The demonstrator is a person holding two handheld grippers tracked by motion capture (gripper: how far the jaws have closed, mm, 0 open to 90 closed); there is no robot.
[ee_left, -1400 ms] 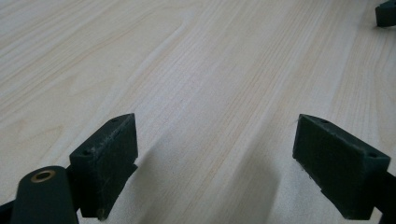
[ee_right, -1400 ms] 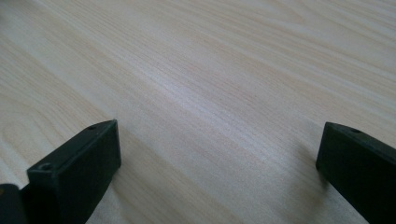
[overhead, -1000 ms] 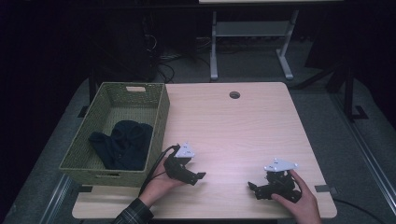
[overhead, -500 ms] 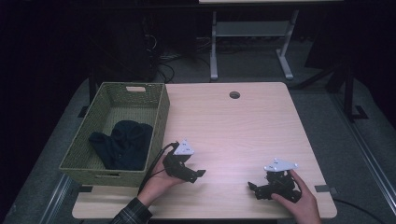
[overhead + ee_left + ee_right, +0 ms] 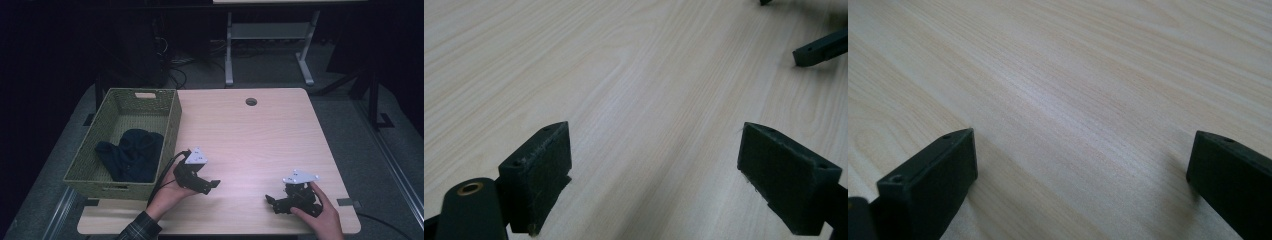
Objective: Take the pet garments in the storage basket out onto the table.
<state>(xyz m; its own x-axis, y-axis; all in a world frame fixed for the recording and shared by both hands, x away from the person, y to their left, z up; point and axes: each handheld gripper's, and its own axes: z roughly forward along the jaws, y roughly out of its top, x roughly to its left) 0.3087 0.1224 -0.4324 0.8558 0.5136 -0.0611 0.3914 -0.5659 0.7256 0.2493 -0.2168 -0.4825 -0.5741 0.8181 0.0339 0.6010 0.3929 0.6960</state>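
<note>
I think the job here is about the dark cloth (image 5: 131,155). It lies bunched up in the green basket (image 5: 172,120), in the left middle of the high view. Nothing is in my claws right now.

My left gripper (image 5: 202,184) sits in the lower middle of the high view, just beside the basket's near right corner. Its jaws are wide apart with only bare table (image 5: 250,140) between them. In the left gripper view the two black pads (image 5: 536,172) stand far from each other, low over the wood. In the upper right of that view I can see the tips of the other gripper (image 5: 819,49).

My right gripper (image 5: 274,202) sits in the lower right of the high view, well apart from the basket. Its jaws are wide apart too, and the right gripper view has plain wood between them.

To do this well, I think I should lift the left gripper first. It must go up over the basket wall, not bump into it. Then I would turn it to point down at the cloth and keep the jaws apart until they are around a thick fold. I would pinch the top of the bunch, not the thin edge.

Both hands lie low and flat. The left hand (image 5: 170,192) comes in from the bottom. The left claw points right and the right claw points left, toward each other.
</note>
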